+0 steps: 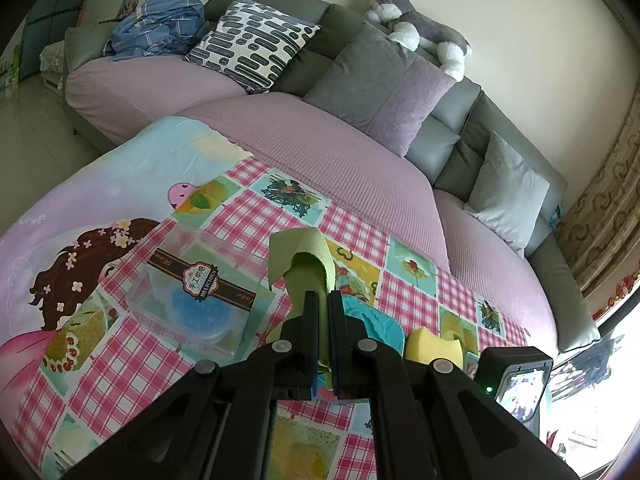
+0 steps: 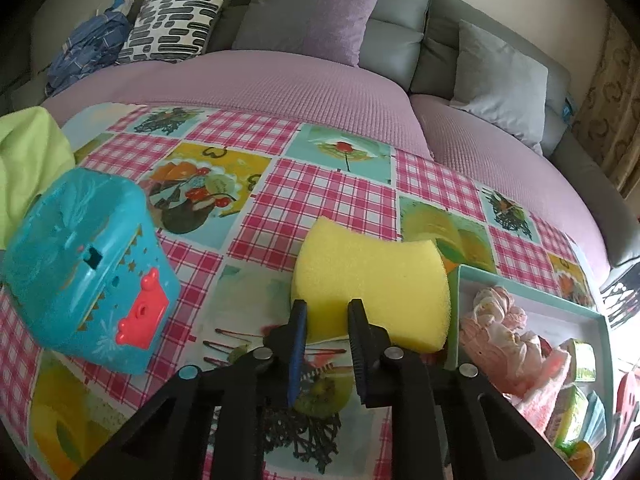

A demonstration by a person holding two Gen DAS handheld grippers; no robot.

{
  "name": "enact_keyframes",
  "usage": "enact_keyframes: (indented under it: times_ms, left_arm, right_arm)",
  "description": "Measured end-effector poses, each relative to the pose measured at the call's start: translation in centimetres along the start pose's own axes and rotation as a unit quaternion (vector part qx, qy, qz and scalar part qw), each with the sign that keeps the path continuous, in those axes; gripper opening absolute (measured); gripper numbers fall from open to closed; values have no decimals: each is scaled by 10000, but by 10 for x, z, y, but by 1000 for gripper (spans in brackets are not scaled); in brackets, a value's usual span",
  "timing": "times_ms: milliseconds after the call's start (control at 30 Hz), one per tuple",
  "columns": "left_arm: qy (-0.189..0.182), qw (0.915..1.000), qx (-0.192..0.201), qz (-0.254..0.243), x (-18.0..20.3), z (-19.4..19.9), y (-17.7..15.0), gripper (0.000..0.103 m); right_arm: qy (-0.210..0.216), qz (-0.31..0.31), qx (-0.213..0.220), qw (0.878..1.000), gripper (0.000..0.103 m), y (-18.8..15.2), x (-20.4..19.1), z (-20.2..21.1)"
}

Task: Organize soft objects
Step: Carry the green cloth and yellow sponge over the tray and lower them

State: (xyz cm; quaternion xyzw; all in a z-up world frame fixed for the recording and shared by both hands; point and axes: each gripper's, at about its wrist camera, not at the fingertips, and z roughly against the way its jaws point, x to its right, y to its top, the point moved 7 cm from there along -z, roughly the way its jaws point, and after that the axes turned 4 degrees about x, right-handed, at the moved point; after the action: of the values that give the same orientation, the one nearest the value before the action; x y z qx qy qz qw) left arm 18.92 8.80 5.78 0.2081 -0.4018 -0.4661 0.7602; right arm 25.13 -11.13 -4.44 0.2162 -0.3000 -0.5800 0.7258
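Left wrist view: left gripper point(image 1: 323, 300) pressed together on a green cloth point(image 1: 304, 264); cloth sticks up past the fingertips, folded over at top.
Right wrist view: right gripper point(image 2: 327, 308) pinching the near edge of a yellow sponge point(image 2: 372, 276); both pads on it, sponge dented between them.
Sponge location: on the checked tablecloth point(image 2: 328, 184), just left of a teal tray point(image 2: 532, 296).
Tray contents: pink frilly cloth point(image 2: 504, 332), other small items at far right, too cramped to name.
Teal box: blue plastic box point(image 2: 88, 268) with red clasp, tilted, left of the sponge.
Clear box: transparent lidded container point(image 1: 192, 292) left of the held cloth, blue thing inside.
Background: sofa point(image 1: 320, 152) with cushions, plush toy point(image 1: 420, 28) on the backrest.
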Motion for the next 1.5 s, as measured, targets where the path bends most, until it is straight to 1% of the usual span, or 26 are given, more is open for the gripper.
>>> enact_keyframes:
  times_ms: [167,333,567,833,967,1067,1133,1333,1500]
  left_arm:
    - [32,10000,16,-32,2,2,0,4]
    - [40,9999,85,-116,6,7,1,4]
    - [-30,9992,277,-303,19,22,3,4]
    - [-220,9970,505,-538,43,42,5,4]
    - [-428,9944,666,-699,60,56,6,4]
    - [-580,9914,805,-857,76,68,6,4]
    - [-676,9890,873,-988,88,74,5,4]
    - [-1069,9809,872,-1373,132,82,-11,4]
    - [-1541,9701,703,-1739,180,84,-38,4]
  right_arm:
    - [79,-141,67,9998,18,2,7,13]
    - [174,-269,218,9993,13,8,15,33]
    - [316,-552,457,9969,10,10,32,67]
    - [300,-953,1013,9898,10,18,64,121]
    - [276,-1132,1315,9844,10,22,81,149]
    - [149,-1266,1547,9797,10,24,101,170]
    - [66,-1347,1627,9774,10,23,114,179]
    - [-332,-1600,1681,9721,10,13,161,192]
    - [-602,-1882,1576,9675,10,-5,205,193]
